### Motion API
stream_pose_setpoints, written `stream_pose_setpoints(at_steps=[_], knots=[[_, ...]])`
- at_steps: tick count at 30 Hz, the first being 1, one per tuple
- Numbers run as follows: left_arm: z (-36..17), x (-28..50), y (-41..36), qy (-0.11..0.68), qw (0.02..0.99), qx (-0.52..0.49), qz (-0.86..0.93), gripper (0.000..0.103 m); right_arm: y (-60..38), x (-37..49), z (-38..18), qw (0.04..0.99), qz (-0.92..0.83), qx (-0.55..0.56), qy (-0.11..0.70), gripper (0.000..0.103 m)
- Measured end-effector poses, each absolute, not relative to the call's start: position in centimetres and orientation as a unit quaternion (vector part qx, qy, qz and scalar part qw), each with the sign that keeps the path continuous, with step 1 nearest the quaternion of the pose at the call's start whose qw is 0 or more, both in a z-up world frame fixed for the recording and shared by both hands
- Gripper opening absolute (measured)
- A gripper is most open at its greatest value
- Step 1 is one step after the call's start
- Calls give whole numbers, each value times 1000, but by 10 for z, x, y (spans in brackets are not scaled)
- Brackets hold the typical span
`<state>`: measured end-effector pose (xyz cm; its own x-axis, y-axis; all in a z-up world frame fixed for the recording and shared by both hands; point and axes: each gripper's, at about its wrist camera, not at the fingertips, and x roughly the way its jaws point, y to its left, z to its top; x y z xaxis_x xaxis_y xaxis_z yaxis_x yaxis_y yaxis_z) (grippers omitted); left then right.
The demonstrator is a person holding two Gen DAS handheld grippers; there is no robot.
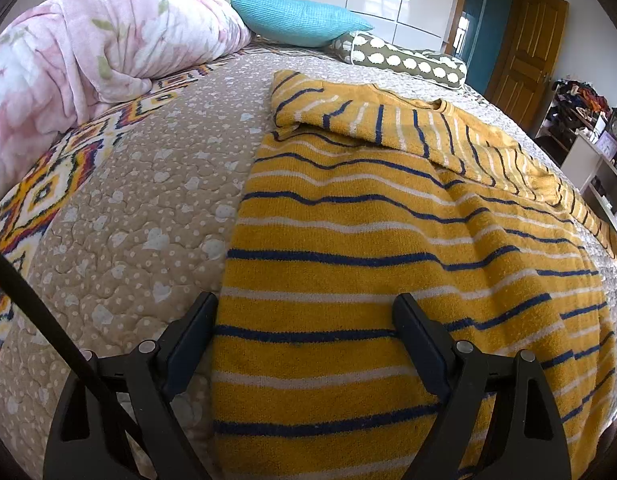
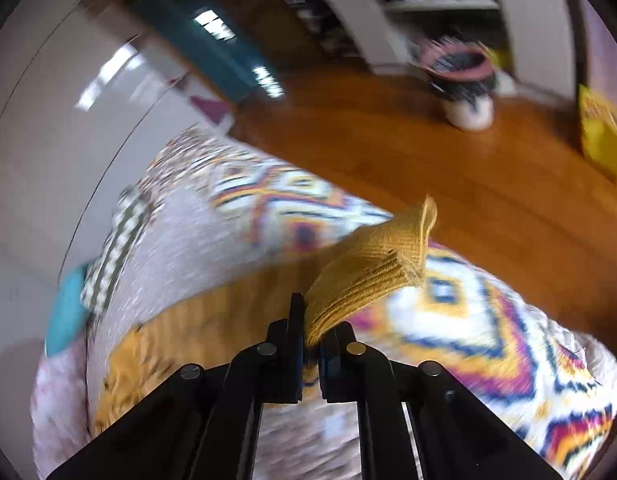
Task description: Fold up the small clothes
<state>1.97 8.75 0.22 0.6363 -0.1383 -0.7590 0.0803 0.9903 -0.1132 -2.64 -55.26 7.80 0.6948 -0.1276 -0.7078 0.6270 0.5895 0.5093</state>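
Jaws of the right gripper (image 2: 311,322) are pinching the ribbed mustard cuff (image 2: 372,268) of the mustard-yellow knitted sweater with navy and white stripes (image 1: 348,240), while the left gripper (image 1: 304,312) is hanging wide open over the sweater's hem, one finger over the knit and the other just off its edge. That sweater is lying spread on the beige quilted bedspread with white hearts (image 1: 140,200), one sleeve folded across its chest. Farther off, a pink floral duvet (image 1: 88,52), a turquoise pillow (image 1: 296,20) and an olive bolster with white spots (image 1: 404,60) are sitting at the head of the bed.
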Motion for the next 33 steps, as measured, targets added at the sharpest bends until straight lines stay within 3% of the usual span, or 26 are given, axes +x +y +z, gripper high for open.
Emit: stream_pose_setpoints(at_steps=[9,22,25,27,28,33], knots=[[4,16,99,407,907,-75,-82,87,-330,113,138,889,-27,260,377,7],[7,13,113,394,901,-138,-116,91,-46,219,50,854,119,97,498,7],[7,13,113,394,901,-140,-116,91,-18,228,35,845,129,70,514,15],[7,13,113,394,901,-141,-116,91,-4,230,32,839,140,66,521,35],[7,12,113,394,901,-142,-116,91,2,229,33,837,151,70,522,40],[6,12,116,391,899,-154,-121,91,19,213,59,832,225,67,503,40]])
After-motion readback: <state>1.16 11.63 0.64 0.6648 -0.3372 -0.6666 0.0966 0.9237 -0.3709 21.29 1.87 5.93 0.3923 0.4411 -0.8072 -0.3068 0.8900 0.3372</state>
